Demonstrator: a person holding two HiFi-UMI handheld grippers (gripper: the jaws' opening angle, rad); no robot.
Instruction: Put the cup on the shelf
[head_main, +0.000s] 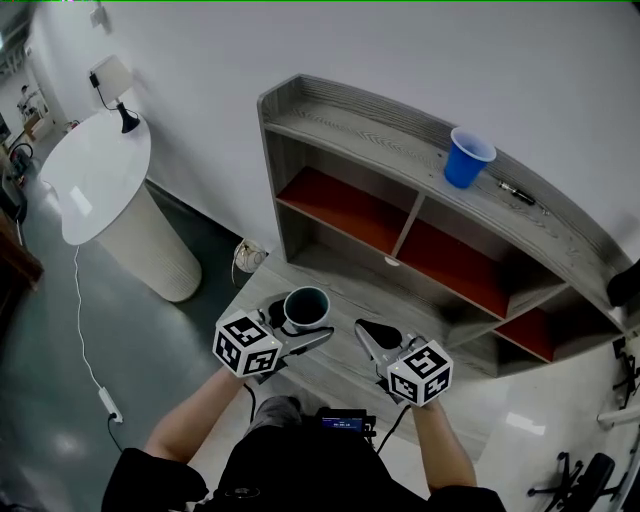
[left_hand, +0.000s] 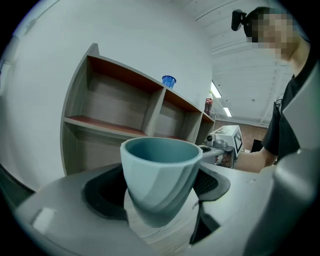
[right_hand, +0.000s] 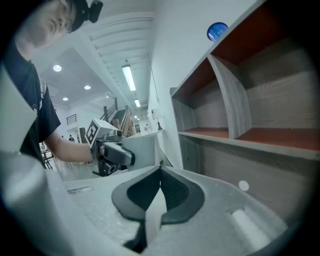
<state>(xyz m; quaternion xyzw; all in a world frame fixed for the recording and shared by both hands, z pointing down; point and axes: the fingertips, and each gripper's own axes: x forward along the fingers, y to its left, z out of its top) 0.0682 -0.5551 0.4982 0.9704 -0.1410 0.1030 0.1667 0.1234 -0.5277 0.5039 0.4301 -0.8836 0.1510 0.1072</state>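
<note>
Holding: the left gripper (head_main: 298, 328) has its jaws spread wide around the teal cup (head_main: 306, 306), with the pads against its sides.
Cup's place: just in front of the shelf (head_main: 350, 120), over its low front board, not yet in any compartment.
Cup's axis: upright, mouth up, nothing inside.
Right gripper (head_main: 368, 335): jaws together on nothing, just right of the cup and also in front of the shelf.
Coming move: probably a carry forward and up into the shelf. The left hand has the cup, so the right has no part in it.
Shelf compartments: red-floored and open at the front; those in view are bare.
Shelf top: a blue cup (head_main: 466, 157) stands upright, its contents out of sight. A thin dark object (head_main: 517, 191) lies near it.
</note>
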